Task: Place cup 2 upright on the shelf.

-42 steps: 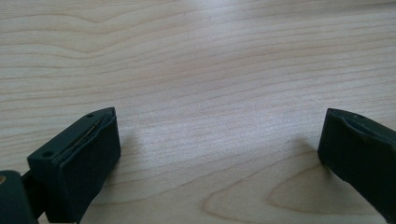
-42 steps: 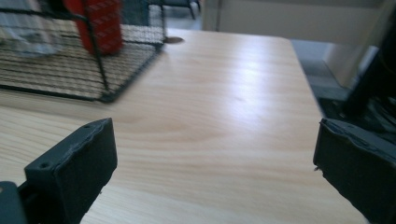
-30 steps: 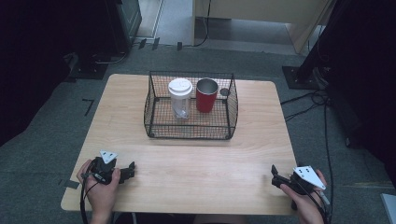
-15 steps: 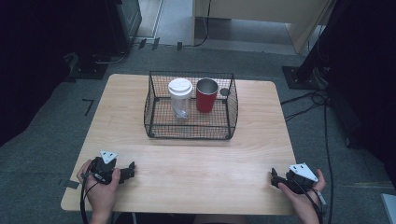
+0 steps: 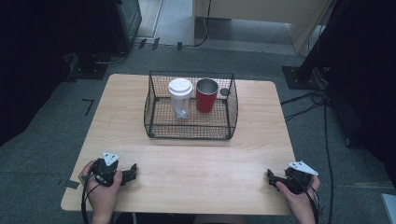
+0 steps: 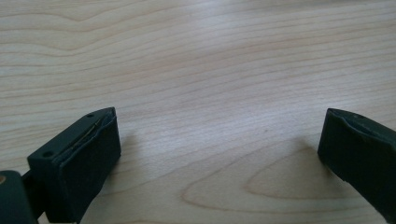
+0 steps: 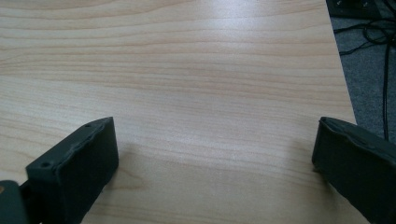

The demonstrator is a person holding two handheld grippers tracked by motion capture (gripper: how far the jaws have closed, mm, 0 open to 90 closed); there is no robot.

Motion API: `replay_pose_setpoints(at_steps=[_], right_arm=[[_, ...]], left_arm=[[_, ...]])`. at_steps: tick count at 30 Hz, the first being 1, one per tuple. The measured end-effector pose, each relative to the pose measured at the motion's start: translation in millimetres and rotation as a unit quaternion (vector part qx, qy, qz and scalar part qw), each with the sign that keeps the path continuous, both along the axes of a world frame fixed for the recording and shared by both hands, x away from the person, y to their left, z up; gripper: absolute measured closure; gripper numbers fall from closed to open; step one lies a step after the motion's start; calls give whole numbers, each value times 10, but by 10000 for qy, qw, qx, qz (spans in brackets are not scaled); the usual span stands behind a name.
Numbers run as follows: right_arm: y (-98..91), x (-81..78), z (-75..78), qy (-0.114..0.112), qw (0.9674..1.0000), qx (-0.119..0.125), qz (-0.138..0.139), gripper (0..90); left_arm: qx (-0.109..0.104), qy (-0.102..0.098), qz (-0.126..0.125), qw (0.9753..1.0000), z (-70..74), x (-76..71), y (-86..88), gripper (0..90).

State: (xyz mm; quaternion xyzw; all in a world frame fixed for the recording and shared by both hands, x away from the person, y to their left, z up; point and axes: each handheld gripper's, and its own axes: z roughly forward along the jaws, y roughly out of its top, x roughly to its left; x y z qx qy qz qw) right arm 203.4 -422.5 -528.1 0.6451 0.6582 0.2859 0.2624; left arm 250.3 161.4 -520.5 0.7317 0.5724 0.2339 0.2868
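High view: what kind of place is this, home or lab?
Most likely a lab or test room. A bare wooden table stands on grey carpet, cables trail across the floor, and dark equipment stands sit around it. The only props are a wire basket holding two cups.

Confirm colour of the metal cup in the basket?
Red cup, silver rim; clearest in the high view.
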Motion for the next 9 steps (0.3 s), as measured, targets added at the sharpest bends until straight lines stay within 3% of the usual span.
replay_pose_setpoints(at_steps=[9], right_arm=[[1,7,-1,2,10000,-5,-17,0]], left_arm=[[-2,2,-14,10000,0,1,0,0]])
